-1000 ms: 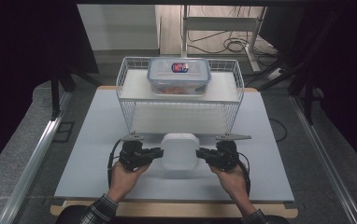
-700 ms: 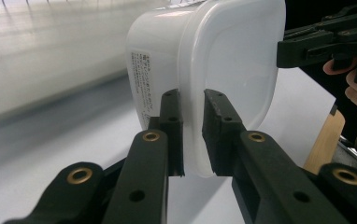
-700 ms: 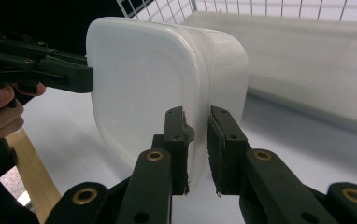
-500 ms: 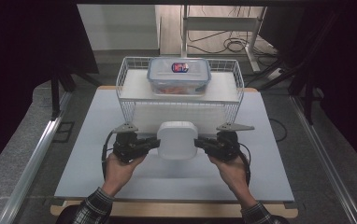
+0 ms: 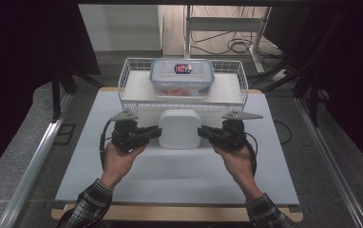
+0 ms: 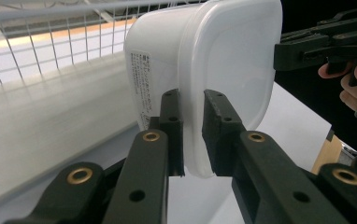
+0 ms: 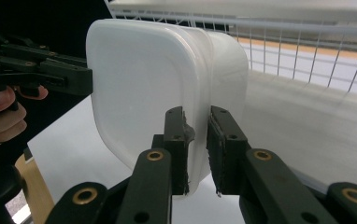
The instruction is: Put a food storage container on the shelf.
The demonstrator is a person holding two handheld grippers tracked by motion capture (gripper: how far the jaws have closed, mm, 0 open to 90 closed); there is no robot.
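white plastic is what both grippers hold: a white box (image 5: 180, 129) with round corners and a lid on it. the person's sleeves have a check pattern and sit at the near edge of the table (image 5: 122, 180). the hands reach forward from there, one on each side.

the left gripper (image 5: 155, 133) pinches the left rim of the box. in the left gripper view its two black jaws are pressed onto the thin lip of the box (image 6: 204, 70), one jaw on each face of it. the right gripper (image 6: 279, 49) shows far off in that view, at the other rim, with fingers (image 6: 354, 88) wrapped on its handle.

the right gripper (image 5: 204, 132) pinches the right rim the same way. in the right gripper view its jaws squeeze the lip of the box (image 7: 148, 88), and the left gripper (image 7: 85, 81) meets the far rim.

the box is between the two grippers, over the middle of the white table top. it is just in front of a wire basket (image 5: 127, 76). i cannot tell if the box touches the table or is lifted a bit.

the basket stands at the far side of the table. inside it is a clear tub (image 5: 182, 78) with a shut lid. the tub has a red and blue sticker on top and something orange inside.
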